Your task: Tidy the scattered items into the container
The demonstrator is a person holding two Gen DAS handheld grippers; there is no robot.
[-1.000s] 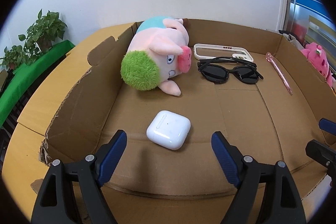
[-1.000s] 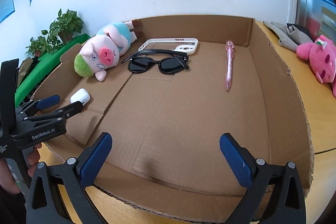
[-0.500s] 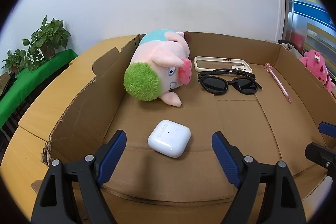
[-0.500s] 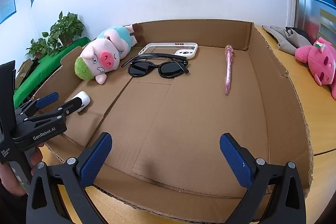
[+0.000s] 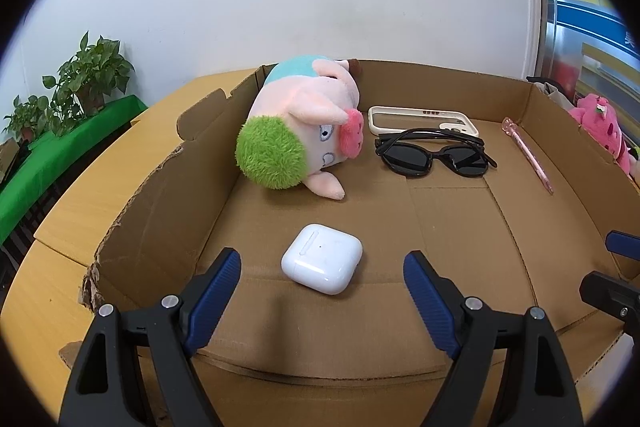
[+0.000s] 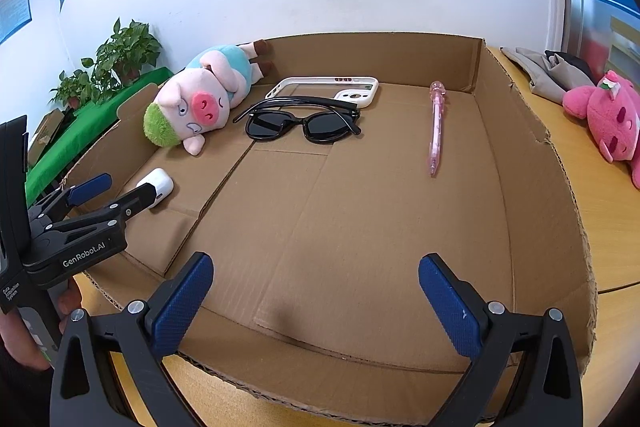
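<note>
A shallow cardboard box [image 5: 160, 195] [image 6: 520, 155] holds a plush pig [image 5: 296, 135] [image 6: 200, 99], black sunglasses [image 5: 434, 155] [image 6: 304, 121], a white phone case [image 5: 420, 117] [image 6: 332, 89], a pink pen [image 5: 528, 155] [image 6: 437, 127] and a white earbud case [image 5: 322, 259] [image 6: 158, 183]. My left gripper [image 5: 322, 277] is open and empty, just behind the earbud case at the box's near edge. My right gripper [image 6: 316, 285] is open and empty over the box's near edge. The left gripper also shows in the right wrist view [image 6: 108, 191].
A pink plush toy [image 6: 608, 115] [image 5: 600, 123] and a grey cloth [image 6: 548, 71] lie on the wooden table [image 6: 612, 195] right of the box. Potted plants [image 5: 80, 79] stand on a green surface at the far left, by the white wall.
Both grippers have tilted up and drawn back slightly, so the box contents sit lower in both views. Nothing was taken hold of or let go.
</note>
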